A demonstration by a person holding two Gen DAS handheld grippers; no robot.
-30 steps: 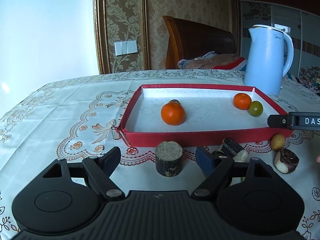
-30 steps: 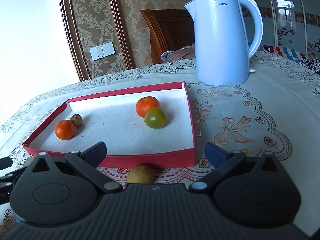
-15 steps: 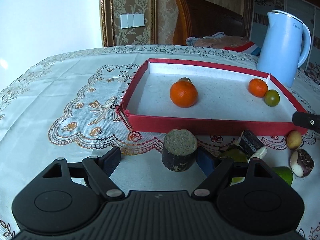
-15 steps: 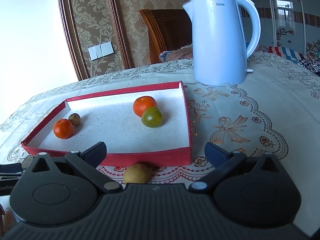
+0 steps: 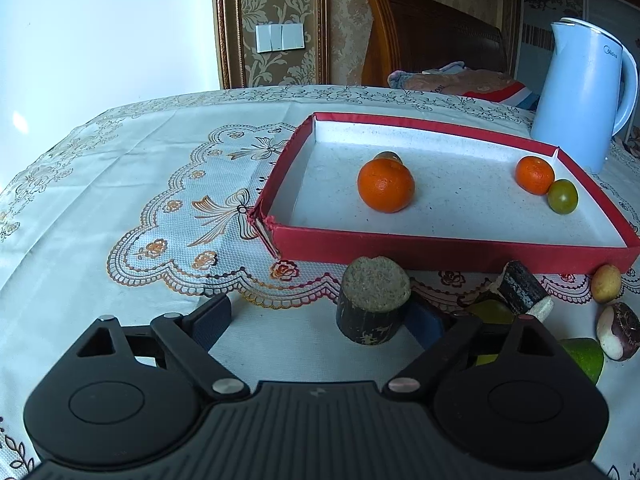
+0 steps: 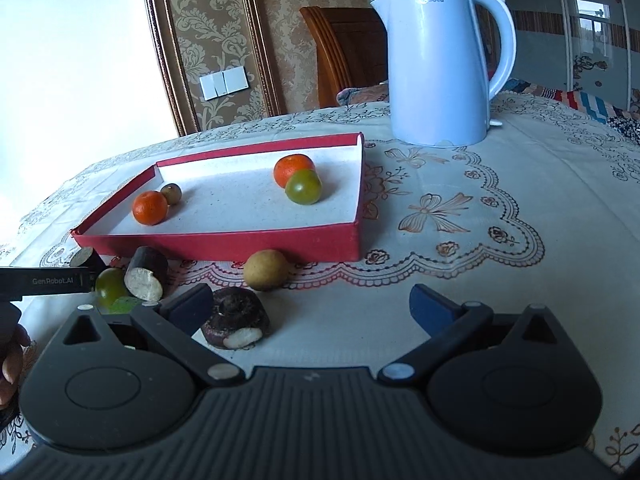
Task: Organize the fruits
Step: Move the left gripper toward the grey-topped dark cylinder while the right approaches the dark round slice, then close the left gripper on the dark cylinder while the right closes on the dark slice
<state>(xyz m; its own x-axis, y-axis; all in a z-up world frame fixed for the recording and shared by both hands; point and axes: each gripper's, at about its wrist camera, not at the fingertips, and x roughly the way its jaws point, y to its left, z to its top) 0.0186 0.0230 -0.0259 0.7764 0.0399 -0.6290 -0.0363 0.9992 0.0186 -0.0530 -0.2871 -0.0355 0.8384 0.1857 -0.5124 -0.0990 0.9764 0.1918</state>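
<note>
left wrist view: shallow red cardboard tray (image 5: 440, 248) with a white speckled floor sits on a cream lace-embroidered tablecloth (image 5: 160, 200); its near-left corner is torn. inside, a glossy orange mandarin (image 5: 385, 185) sits left of centre with a small olive-brown fruit (image 5: 387, 156) just behind it. at the right end a smaller mandarin (image 5: 535, 175) touches a round green fruit (image 5: 562, 196).

left gripper (image 5: 320, 320) is spread wide, empty. a stubby dark-barked cylinder (image 5: 373, 305) with a rough tan cut face stands upright between the fingers, just beside the right blue pad (image 5: 424, 320); contact cannot be told.

near the tray's front wall, right side: a tilted dark stick piece (image 5: 520, 290), a pale yellow-brown round fruit (image 5: 606, 283), a purple-skinned chunk with white flesh (image 5: 618, 330), a lime-green fruit (image 5: 584, 356).

right wrist view: right gripper (image 6: 310, 308) is spread wide, holding nothing. the purple chunk lies just beside its left pad (image 6: 188, 308). smooth pale-blue kettle (image 6: 440, 64) stands far right of the tray.
</note>
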